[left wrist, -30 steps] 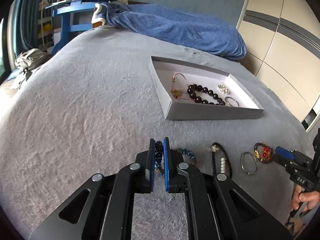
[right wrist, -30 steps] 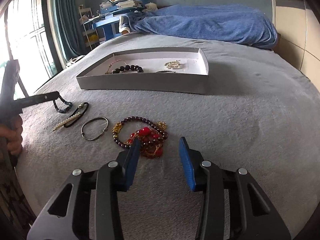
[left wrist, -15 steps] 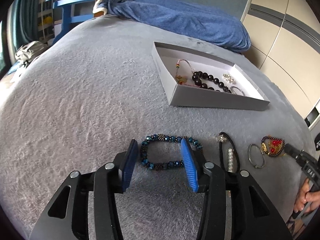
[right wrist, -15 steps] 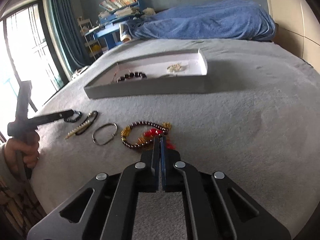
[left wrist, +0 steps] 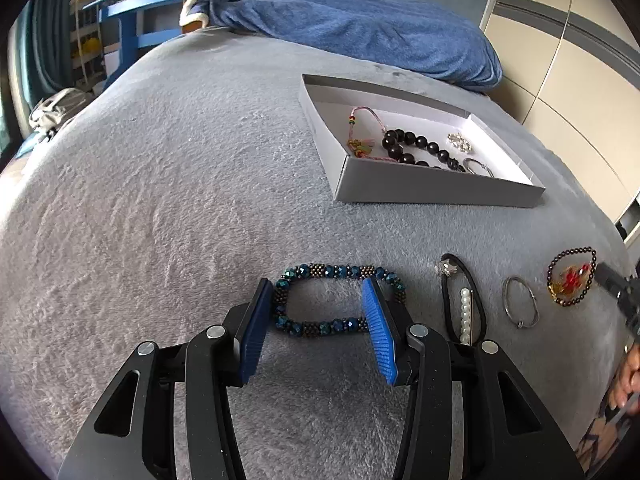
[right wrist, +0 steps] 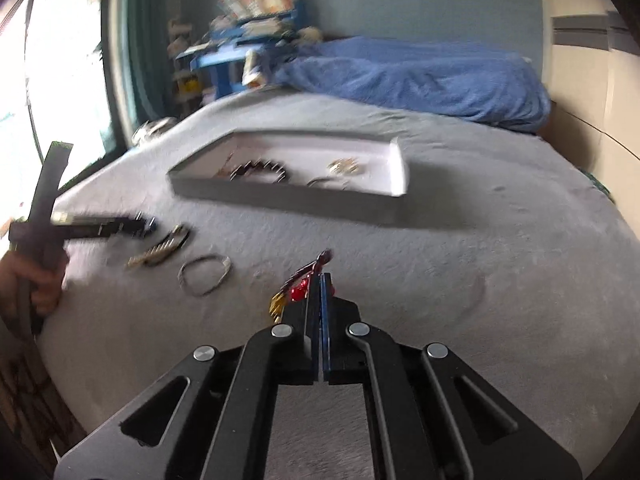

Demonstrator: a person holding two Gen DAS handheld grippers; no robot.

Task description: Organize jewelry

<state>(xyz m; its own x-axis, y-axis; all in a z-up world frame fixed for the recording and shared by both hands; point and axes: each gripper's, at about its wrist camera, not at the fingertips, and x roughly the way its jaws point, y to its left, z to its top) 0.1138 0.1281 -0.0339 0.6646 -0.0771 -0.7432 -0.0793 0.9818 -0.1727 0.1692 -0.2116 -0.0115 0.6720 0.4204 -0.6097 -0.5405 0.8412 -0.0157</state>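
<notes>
Our right hand-held gripper (right wrist: 321,280) is pressed together on the dark-beaded bracelet with red and gold charms (right wrist: 301,289), which dangles from the fingertips above the grey bed (right wrist: 460,260). The step in hand looks like carrying it to the white box (right wrist: 394,172), which sits far ahead on the bed and already holds a black bead bracelet (left wrist: 416,148) and a few smaller pieces. To do this well we should keep the pinch firm, lift high enough that the hanging loop clears the near wall of the box, and let go only once over a bare patch of its floor. The right view is blurred, so how much of the bracelet is caught we cannot tell.

Our left hand-held gripper (left wrist: 318,320) is spread, its fingers straddling the blue beaded bracelet (left wrist: 340,300) lying flat on the bed. Right of it lie a black hair tie with a pearl clip (left wrist: 464,304) and a thin metal ring (left wrist: 520,302), apart from each other. Nothing stands between the carried bracelet and the box; the main risk is the loop snagging the box rim.
</notes>
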